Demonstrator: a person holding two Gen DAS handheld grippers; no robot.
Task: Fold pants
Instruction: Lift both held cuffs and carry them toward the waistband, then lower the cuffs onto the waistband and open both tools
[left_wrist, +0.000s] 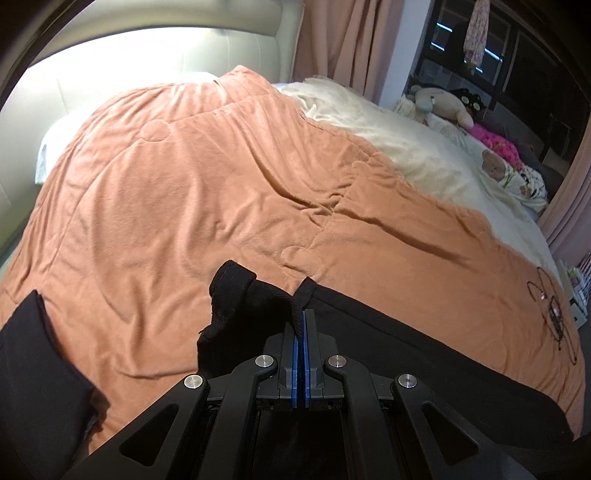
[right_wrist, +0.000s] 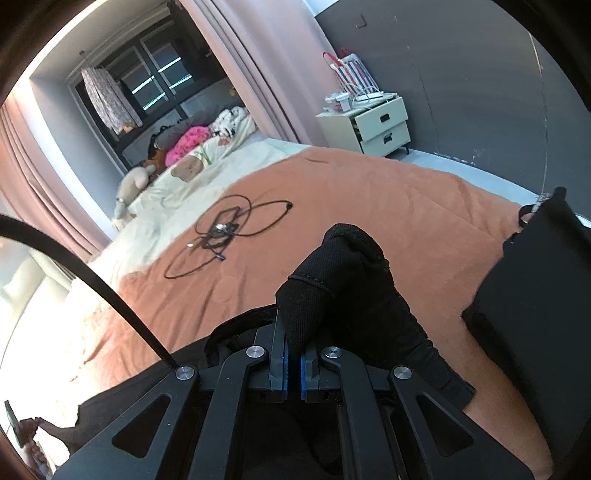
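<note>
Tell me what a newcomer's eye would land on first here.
The black pants, pinched at the bottom centre of each view by the left gripper and the right gripper, both shut on the cloth. Behind them the orange blanket fills the bed. A tangled black cable lies on the blanket, near its edge.

two wrist fisheyes, close above the bed (left_wrist: 221, 166) — both angled down, sharing the cable (right_wrist: 229, 230)

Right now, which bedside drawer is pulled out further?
The upper drawer of the cream nightstand; it juts past the lower drawer.
</note>
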